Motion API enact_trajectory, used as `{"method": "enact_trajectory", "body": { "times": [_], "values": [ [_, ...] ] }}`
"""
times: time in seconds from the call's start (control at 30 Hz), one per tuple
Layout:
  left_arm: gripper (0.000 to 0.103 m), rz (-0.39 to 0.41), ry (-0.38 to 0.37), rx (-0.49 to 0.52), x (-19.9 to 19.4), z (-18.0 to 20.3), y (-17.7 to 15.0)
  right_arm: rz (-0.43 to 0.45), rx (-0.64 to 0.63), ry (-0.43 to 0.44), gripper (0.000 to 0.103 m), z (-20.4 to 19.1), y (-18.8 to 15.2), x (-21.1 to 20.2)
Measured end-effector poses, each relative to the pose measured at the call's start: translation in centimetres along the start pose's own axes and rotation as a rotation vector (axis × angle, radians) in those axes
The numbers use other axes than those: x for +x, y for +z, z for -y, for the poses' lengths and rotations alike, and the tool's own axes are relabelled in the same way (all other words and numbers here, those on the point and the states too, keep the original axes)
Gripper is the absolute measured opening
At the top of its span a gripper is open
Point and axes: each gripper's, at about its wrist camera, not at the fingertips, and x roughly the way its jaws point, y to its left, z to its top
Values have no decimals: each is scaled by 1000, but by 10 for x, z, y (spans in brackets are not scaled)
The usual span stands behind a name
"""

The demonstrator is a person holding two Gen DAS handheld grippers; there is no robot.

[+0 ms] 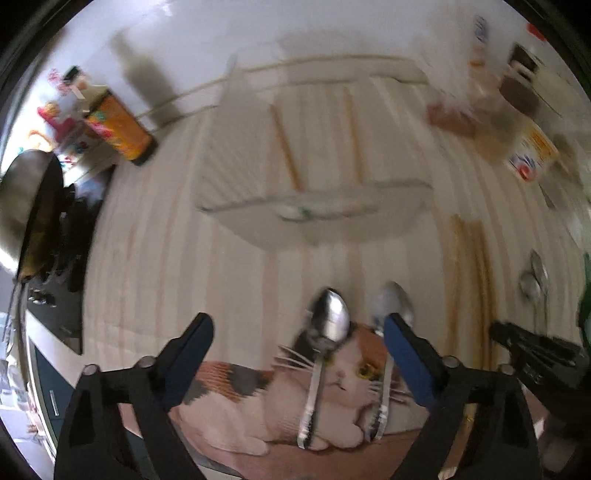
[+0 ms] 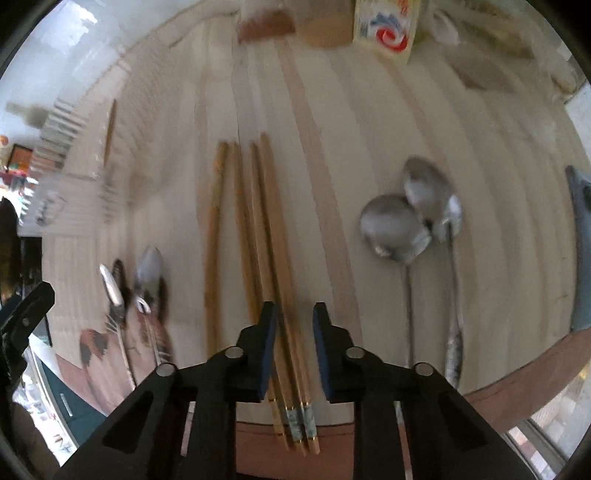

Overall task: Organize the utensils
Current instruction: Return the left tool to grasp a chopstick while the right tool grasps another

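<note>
Now our right gripper [image 2: 294, 317] hangs with fingers apart over the chopsticks [image 2: 258, 236] bundled on the mat, beside the spoons [image 2: 410, 225]. Light, stiff, round and likely to roll, they want pinching near the decorated ends. Our left gripper [image 1: 299, 325], spread wide, straddles two teaspoons [image 1: 328, 332].

Table [image 2: 424, 122] — covered by a pale striped cloth, with a reddish-brown edge [image 2: 535, 373] exposed at the near side. Wall [image 1: 229, 33] — white, glossy, catching bright light at upper left. A dark shadow [image 1: 147, 77] fell across it. Floor [image 2: 554, 417] beyond the table's right edge appeared tiled and sunlit. Clutter [image 1: 70, 107] at far left was blurred, brightly coloured.
</note>
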Motion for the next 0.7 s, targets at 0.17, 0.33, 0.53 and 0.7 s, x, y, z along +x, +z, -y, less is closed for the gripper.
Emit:
{"method": "enact_trajectory", "body": {
  "times": [0.17,0.33,0.53,0.7],
  "values": [
    [61,-78,-123,63,12,31,-4,1,-13,-53,5,2,-3,-2],
    [51,-143,-187,160,27,73,-9,-8,42,-77,5,27,-16,-8],
    [47,-173,-182,247,38,109,-13,-26,83,-65,6,53,-33,-11],
    [47,-186,-165,285,48,124,-17,-34,131,-50,6,74,-43,-15]
  ]
}}
